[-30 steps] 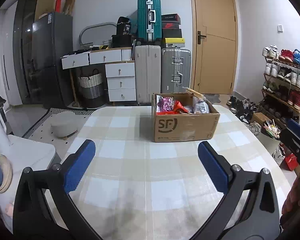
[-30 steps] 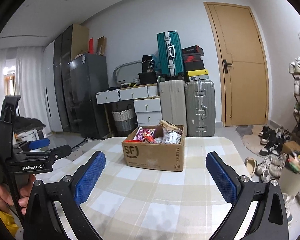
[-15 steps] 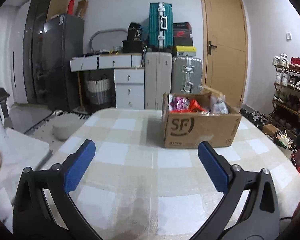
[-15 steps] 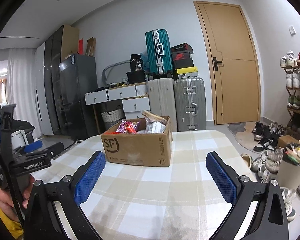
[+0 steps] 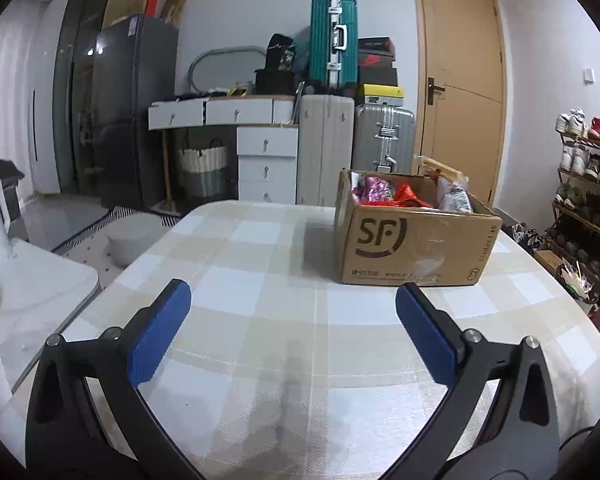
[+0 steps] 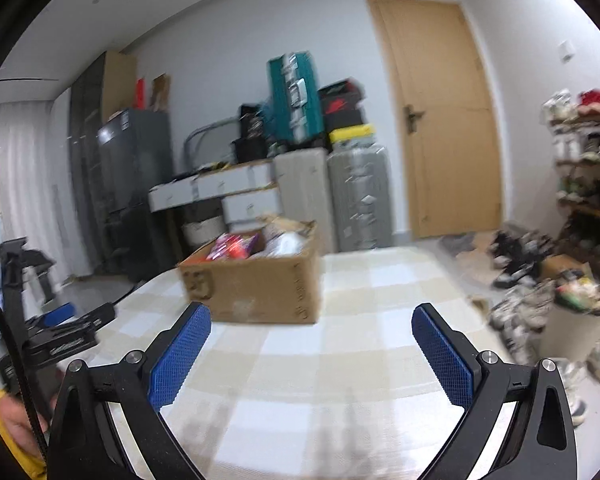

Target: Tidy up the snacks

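Closest to me, the left tool hangs low over the checked cloth of the desk, its blue pads spread wide with nothing between them. The right tool is gaping just the same and carries nothing. In its view the left tool shows at the left edge, held in a hand.

What has changed over the last second is the standpoint, not the goods. In the left wrist view the cardboard box has grown larger and slid to the right of the pads. In the right wrist view it has drifted from ahead over to the left pad, and that picture is smeared, so that tool is swinging right now. Both tools have closed in on the box, I'd say, while the box has kept its place on the cloth.

Beyond the pads, the box stands at the far end of the desk, open at the top, with the snacks heaped inside: bright red and purple wrappers, a pale bag, something tan sticking up at the far corner. The cloth around it is bare.

Snacks in the box fits a sorting just finished or an unpacking about to start; I can't tell which.

Further back are suitcases, drawers and a door.
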Motion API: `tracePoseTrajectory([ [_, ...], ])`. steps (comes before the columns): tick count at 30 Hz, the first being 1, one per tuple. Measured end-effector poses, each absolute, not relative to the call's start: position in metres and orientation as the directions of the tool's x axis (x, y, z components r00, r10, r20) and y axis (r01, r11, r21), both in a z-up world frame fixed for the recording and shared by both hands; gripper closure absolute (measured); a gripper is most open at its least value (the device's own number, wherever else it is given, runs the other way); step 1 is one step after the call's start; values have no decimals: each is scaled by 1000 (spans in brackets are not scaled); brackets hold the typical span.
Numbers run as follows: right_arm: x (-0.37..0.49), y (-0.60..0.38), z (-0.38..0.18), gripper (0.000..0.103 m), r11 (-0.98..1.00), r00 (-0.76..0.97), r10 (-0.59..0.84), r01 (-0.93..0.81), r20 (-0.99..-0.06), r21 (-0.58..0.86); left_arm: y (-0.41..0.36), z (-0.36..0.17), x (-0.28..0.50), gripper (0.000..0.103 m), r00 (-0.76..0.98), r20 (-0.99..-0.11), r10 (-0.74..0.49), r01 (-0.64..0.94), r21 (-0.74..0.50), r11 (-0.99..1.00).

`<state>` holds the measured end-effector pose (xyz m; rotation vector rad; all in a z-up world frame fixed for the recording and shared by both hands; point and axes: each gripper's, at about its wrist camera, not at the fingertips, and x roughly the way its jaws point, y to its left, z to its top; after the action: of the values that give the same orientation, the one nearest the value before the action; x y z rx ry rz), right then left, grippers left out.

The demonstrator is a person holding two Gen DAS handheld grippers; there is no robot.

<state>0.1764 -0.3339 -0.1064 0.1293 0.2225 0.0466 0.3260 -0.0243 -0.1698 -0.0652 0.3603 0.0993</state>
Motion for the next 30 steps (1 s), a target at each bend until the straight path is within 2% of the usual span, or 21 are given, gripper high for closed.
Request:
tracePoseTrajectory([
  [5,176,-339,-107,1,989,974,51,-18,-219,148,-31,-173,327,1,942,-325,82,-88,-5,996],
  [12,180,-335,-107,1,990,968,64,-31,-244,135,-35,-175,334,1,939,-334,77,-77,14,997],
  [17,174,-333,-104,1,992,973,48,-21,-227,121,-44,-172,331,1,940,-333,75,-64,45,997],
  [22,174,-329,-104,1,990,969,99,-74,-226,119,-45,-169,324,1,938,-340,72,-62,42,997],
  [30,174,-322,-103,1,994,970,94,-77,-225,84,-44,-168,321,1,934,-350,75,-65,41,997],
])
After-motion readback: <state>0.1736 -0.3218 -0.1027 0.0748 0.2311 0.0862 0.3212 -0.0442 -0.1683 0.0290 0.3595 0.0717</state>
